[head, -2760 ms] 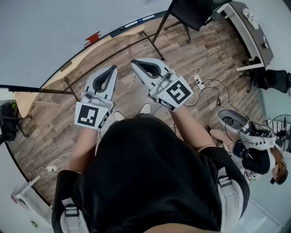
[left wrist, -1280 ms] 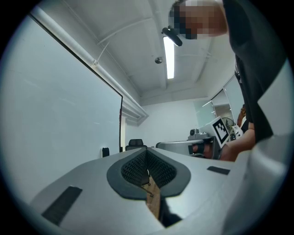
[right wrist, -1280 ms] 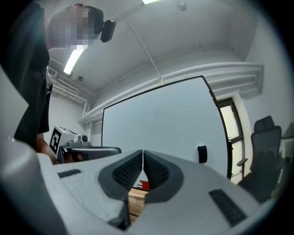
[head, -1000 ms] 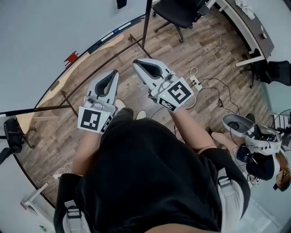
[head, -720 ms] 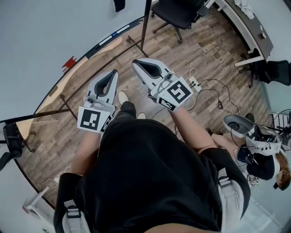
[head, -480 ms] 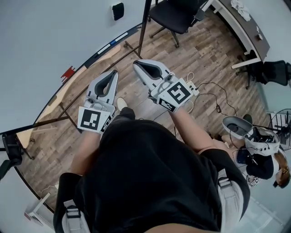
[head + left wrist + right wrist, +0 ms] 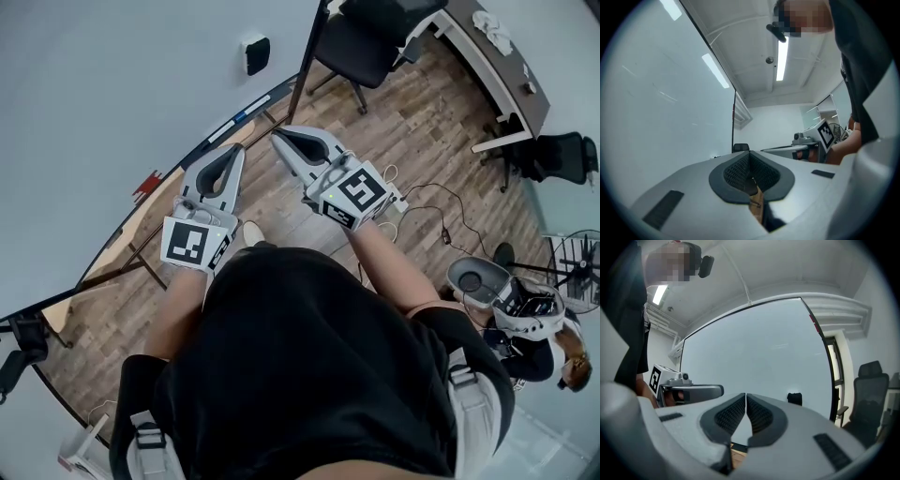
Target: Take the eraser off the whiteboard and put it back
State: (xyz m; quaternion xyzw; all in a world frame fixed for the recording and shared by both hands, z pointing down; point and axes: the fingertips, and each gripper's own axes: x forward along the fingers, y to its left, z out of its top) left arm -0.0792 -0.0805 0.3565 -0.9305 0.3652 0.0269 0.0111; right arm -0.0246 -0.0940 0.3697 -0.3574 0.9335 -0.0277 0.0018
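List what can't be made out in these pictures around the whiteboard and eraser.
- Eraser, right gripper view: too small to show how it clings to the whiteboard.
- Left gripper view: a dark block sits half hidden behind the left gripper; eraser or not, cannot tell.
- Head view: red item by the board's lower edge, too small to identify.
- Head view: floor beneath the person hidden by the torso.
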